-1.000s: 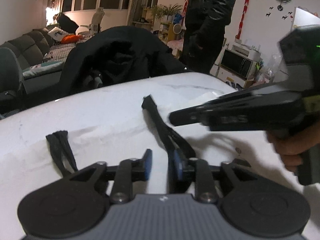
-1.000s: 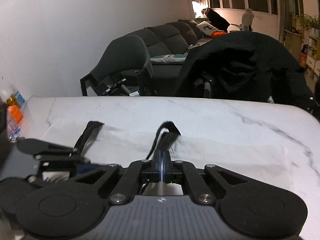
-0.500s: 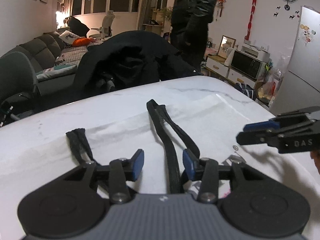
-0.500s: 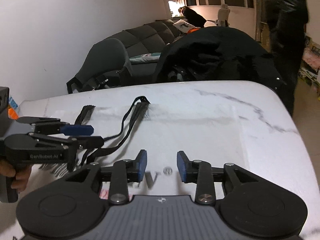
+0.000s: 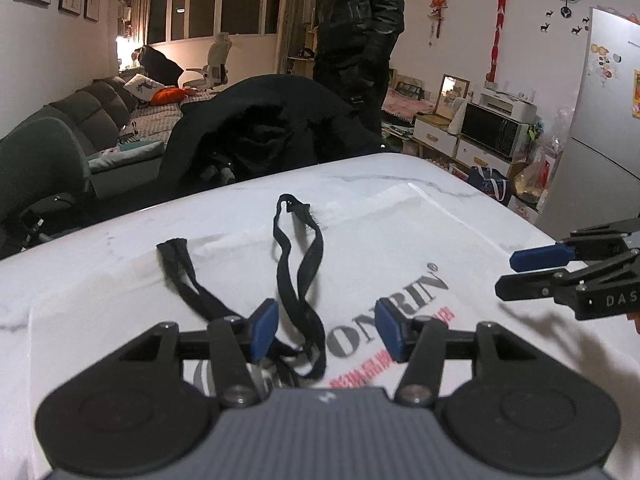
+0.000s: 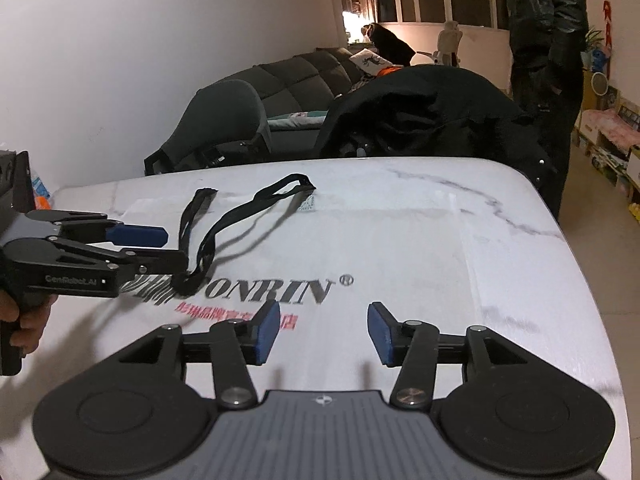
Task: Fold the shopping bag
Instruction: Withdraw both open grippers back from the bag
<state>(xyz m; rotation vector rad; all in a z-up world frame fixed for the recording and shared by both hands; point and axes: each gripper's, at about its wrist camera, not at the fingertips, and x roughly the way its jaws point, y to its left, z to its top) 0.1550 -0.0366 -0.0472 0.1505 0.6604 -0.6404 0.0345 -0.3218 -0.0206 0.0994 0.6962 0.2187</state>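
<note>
A white shopping bag (image 5: 400, 240) (image 6: 400, 248) with dark and red lettering lies flat on the marble table (image 6: 520, 200). Its two black strap handles (image 5: 298, 264) (image 6: 240, 216) lie loose on top of it, folded back over the print. My left gripper (image 5: 326, 330) (image 6: 174, 248) is open just above the bag, and one strap runs between its blue pads without being pinched. My right gripper (image 6: 323, 332) (image 5: 516, 276) is open over the bag's near right part, with nothing between its fingers.
A black jacket (image 5: 260, 132) (image 6: 420, 116) hangs over a chair at the table's far edge. A person in a black coat (image 5: 360, 28) stands behind it. A grey chair (image 6: 228, 116) and sofa are at the left, and the table's right edge (image 6: 580, 264) is close.
The right gripper has let go of the strap, opened and pulled back to the right. The left gripper has opened wider and drawn back. The straps now lie on the bag.
</note>
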